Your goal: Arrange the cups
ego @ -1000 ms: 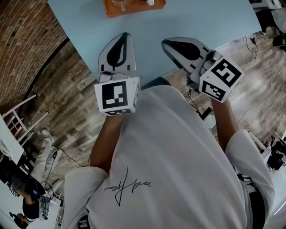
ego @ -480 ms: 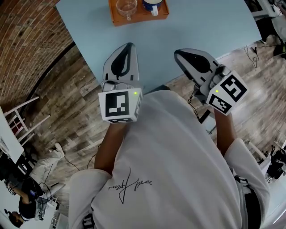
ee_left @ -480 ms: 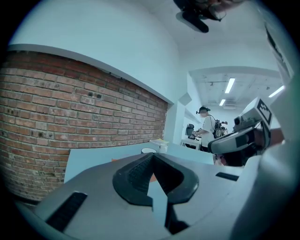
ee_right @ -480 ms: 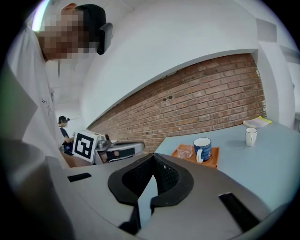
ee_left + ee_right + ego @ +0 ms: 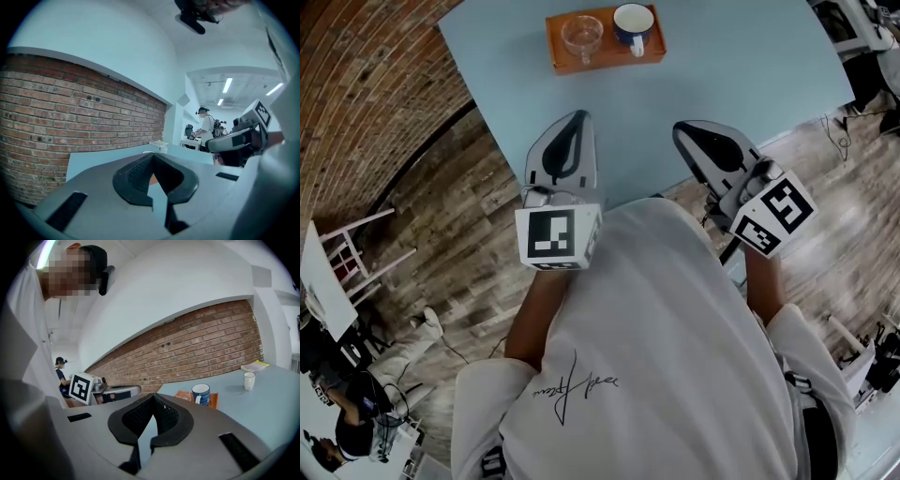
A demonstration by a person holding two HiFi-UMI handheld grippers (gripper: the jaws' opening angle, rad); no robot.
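At the far edge of the pale blue counter (image 5: 741, 66): a flat orange rectangular tray (image 5: 607, 56), with a clear glass cup (image 5: 582, 36) on its left half and a blue ceramic mug with a white inside (image 5: 634, 23) on its right half, both upright and just beside each other. Farther off on the same counter, seen only from the right gripper view, a small white cup (image 5: 249, 380) standing alone, well apart from the tray. Near the body, over the counter's near edge: left gripper (image 5: 575, 120) and right gripper (image 5: 686, 131), side by side, pointed toward the tray but well short of it. Jaws pressed together on both, with nothing between them. Fits two readings: glass and mug already set in order on the tray and the hands drawn clear, or cups waiting to be rearranged. Hard to settle from here. For any further pick-up: jaws spread wide before meeting a cup, then a level approach to its wall.
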